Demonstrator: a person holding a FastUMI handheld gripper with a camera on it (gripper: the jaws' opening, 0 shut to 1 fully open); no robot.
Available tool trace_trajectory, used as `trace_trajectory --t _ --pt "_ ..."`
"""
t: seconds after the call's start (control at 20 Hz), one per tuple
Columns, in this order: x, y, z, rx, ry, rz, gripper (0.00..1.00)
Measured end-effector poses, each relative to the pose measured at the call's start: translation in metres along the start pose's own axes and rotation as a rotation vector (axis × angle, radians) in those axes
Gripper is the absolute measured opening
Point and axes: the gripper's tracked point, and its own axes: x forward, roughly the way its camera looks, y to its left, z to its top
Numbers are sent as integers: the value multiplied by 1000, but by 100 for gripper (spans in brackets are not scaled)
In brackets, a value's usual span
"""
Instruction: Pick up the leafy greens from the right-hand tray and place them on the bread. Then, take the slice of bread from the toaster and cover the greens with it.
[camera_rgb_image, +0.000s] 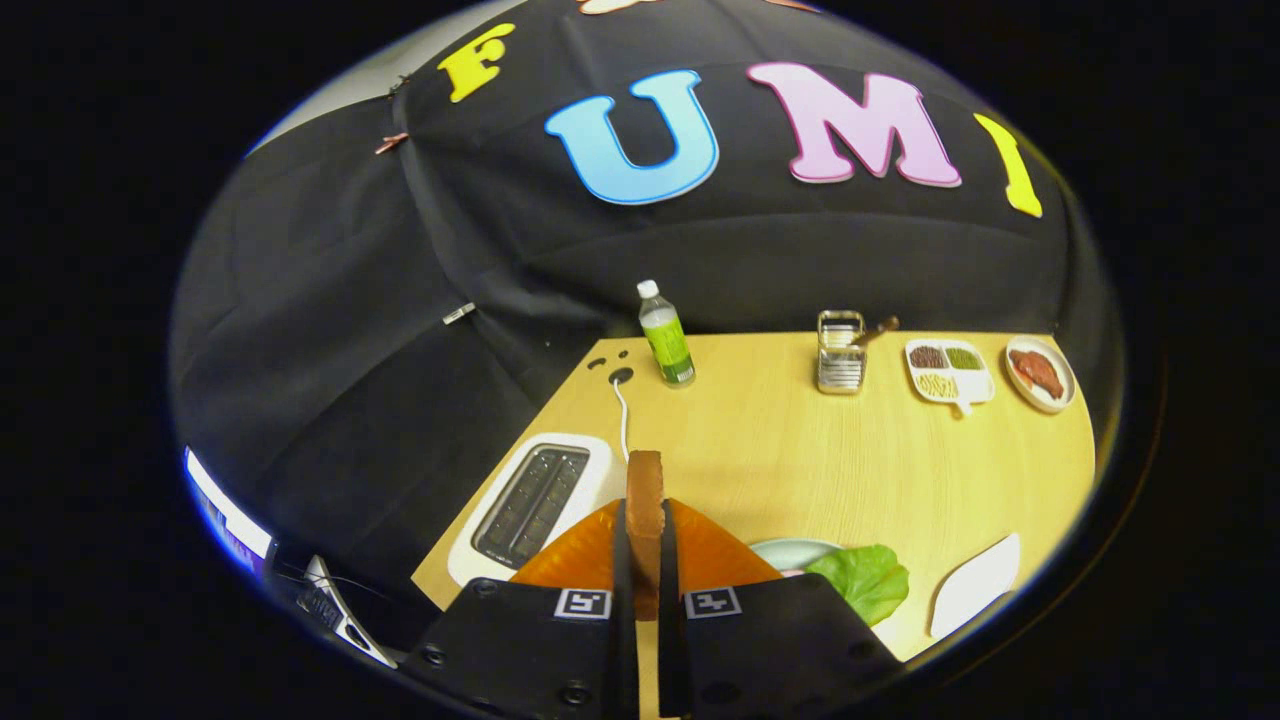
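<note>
Gripper view: claw (645, 560) clamps bread slice (645, 500) edge-on above toaster's (530, 500) edge.

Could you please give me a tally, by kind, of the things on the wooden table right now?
Bread slice, clamped edge-on between the fingers of the gripper: 1
Toaster: 1
Bottle: 1
Metal rack: 1
Dishes: divided dish, round plate, plate under the greens, white tray: 4
Leafy greens: 1
Total: 9
</note>
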Motion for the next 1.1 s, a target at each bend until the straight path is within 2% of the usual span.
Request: trace_trajectory --t 0.35,0.7,0.85,1.1 --pt "17 -57 -58 141 88 -77 12" --pt "18 -111 -70 219 114 -161 12" --pt "15 -131 -77 214 134 -203 12" --pt "6 -151 -96 186 170 -286 22"
